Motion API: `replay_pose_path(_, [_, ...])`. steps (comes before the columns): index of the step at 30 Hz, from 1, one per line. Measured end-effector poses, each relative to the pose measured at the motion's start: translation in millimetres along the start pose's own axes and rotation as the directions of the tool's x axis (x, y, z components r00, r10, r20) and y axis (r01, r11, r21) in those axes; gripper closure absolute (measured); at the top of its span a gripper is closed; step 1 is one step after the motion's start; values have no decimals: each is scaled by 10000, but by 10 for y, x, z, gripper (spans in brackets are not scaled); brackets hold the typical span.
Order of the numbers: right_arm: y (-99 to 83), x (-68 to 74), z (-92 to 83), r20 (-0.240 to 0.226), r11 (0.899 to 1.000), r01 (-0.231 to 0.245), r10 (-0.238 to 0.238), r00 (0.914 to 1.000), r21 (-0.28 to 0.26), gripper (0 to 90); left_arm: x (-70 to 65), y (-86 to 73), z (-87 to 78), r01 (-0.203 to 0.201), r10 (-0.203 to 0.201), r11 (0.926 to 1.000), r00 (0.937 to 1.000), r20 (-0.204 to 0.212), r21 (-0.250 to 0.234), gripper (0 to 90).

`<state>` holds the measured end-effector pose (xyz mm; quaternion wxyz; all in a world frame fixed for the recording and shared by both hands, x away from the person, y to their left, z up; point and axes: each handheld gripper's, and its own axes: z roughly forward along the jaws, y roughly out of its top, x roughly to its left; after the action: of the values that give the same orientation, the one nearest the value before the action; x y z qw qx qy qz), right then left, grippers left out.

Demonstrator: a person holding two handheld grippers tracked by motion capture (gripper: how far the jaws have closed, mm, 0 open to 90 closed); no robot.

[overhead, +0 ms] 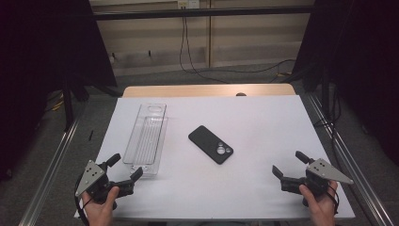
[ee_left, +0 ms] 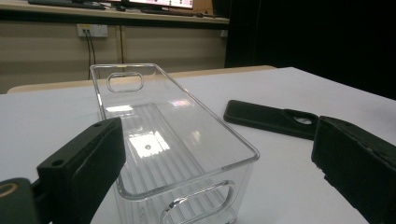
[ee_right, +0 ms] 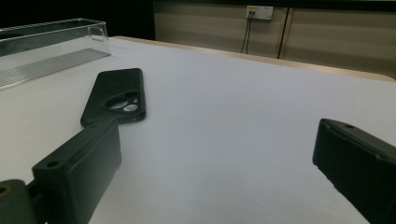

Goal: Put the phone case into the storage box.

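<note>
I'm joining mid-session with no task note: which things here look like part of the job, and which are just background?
Likely part of the job (a guess, both lie between the open jaws):
- clear plastic bin, empty
- black phone, face down, apart from the bin
- left gripper, right gripper

Just lying about:
- cables on the floor behind the table
- wall socket

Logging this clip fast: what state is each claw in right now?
Left claw: open, holding nothing, by the near end of the clear bin.
Right claw: open, holding nothing, short of the phone.
</note>
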<state>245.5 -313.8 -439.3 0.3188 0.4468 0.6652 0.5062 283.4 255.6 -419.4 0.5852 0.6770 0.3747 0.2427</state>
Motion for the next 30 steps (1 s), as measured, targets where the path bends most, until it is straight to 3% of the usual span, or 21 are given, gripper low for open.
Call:
replay_pose_path(12, [12,88,34,-377,9998,208,-206,9991,42,0,-8,-4,-17,140,-141,9999,9997,186,43,39])
replay_pose_path(24, [45,168,174,-692,9999,105,-97,9976,107,0,35,-11,-16,232,-233,9997,9996,-167,-59,43])
replay_pose_path(30, [108,225,247,-866,9999,112,-104,9962,82,2,30,-13,-8,199,-200,9998,9997,-111,-39,43])
